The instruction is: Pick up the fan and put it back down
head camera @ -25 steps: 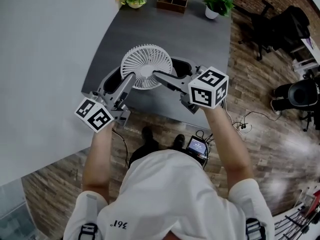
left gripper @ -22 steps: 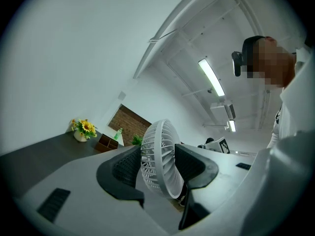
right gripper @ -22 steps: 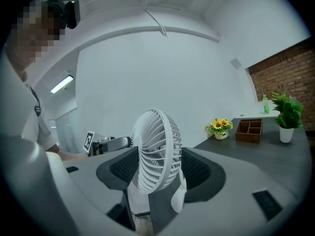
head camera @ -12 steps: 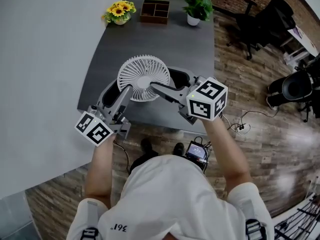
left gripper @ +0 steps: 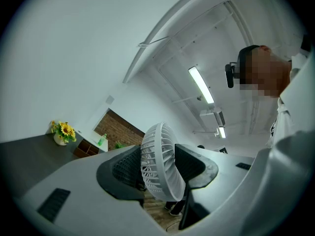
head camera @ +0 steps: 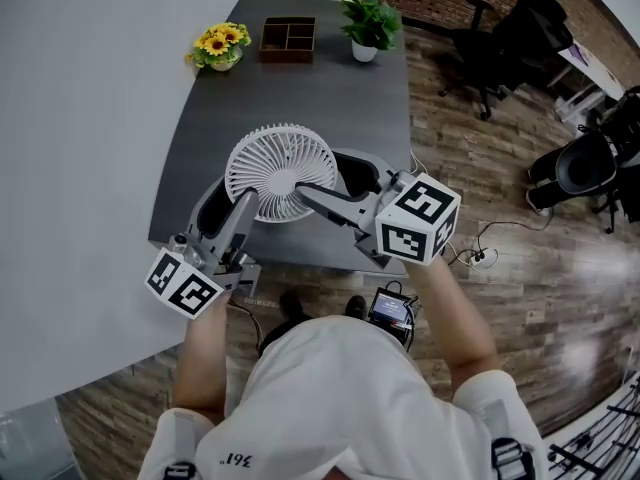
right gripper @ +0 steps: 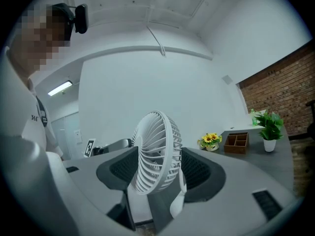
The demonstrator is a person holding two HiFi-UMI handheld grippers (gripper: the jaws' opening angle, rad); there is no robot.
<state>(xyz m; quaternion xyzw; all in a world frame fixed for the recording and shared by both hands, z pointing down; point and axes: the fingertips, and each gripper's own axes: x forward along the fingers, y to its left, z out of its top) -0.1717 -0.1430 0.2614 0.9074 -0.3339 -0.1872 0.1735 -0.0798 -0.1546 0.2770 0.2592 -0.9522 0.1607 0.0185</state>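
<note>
- Fan (head camera: 268, 173): a white round-grilled desk fan. It is hanging in the air over the near edge of the table (head camera: 300, 88), with its grille facing up towards the head camera. Its stand is dangling below in the right gripper view, so it looks clear of the surface.
- Left gripper (head camera: 235, 196): it is gripping the fan's near-left rim, its jaws standing wide with one dark pad pressing on each face of the grille. The wide spread is matching the thickness of the fan's cage.
- Right gripper (head camera: 335, 180): it is clamping the fan's right side in the same way, one pad on the front and one on the back. The two holds on opposite sides are probably keeping the light, broad cage from swinging or tipping.
- Task stage, as a judgement: the pick-up is looking done, and the set-down is not yet done.
- Sunflowers (head camera: 218, 44), wooden organiser (head camera: 287, 38) and potted plant (head camera: 368, 23): all are standing at the far end of the table, well apart from the fan and leaving the near part bare for setting it down.
</note>
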